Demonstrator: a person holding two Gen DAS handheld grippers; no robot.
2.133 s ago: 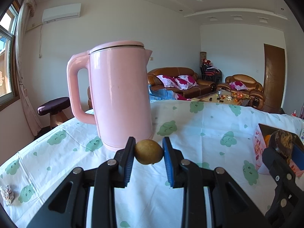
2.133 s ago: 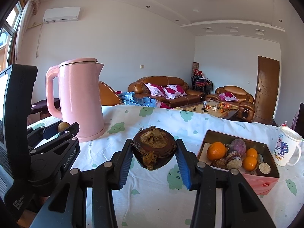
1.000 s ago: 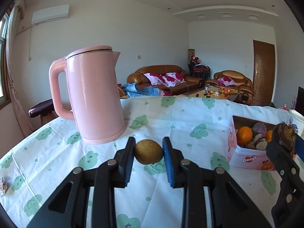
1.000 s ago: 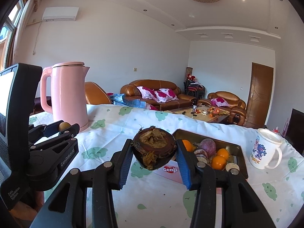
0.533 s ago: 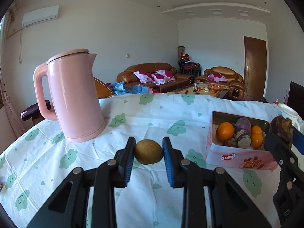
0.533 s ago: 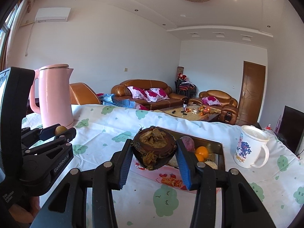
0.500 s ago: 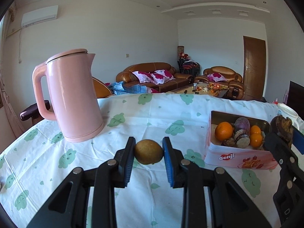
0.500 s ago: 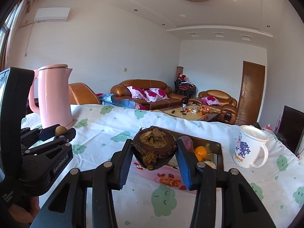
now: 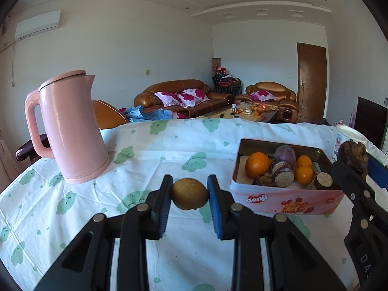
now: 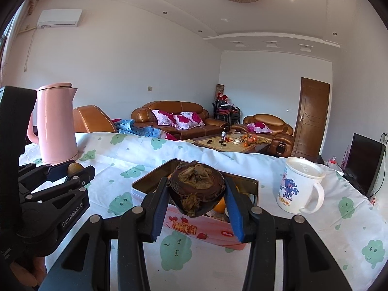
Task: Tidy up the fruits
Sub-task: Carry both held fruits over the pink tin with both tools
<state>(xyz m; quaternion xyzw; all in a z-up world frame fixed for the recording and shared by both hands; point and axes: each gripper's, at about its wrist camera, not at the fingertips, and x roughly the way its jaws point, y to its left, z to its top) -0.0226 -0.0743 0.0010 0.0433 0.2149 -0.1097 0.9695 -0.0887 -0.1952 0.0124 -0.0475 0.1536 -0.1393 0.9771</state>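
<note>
left gripper (image 9: 189, 195) clamped on a small brown fruit (image 9: 189, 194) above the worktop (image 9: 145, 155). right gripper (image 10: 197, 195) clamped on a dark dried fruit (image 10: 197, 190) just over the pink tin (image 9: 286, 197) of oranges (image 9: 257, 164). pink kettle (image 9: 70, 128) farther left, mug (image 10: 298, 189) right.

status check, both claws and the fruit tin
Left claw shut on yellow fruit. Right claw shut on dried brown fruit. Tin ahead, path clear.
</note>
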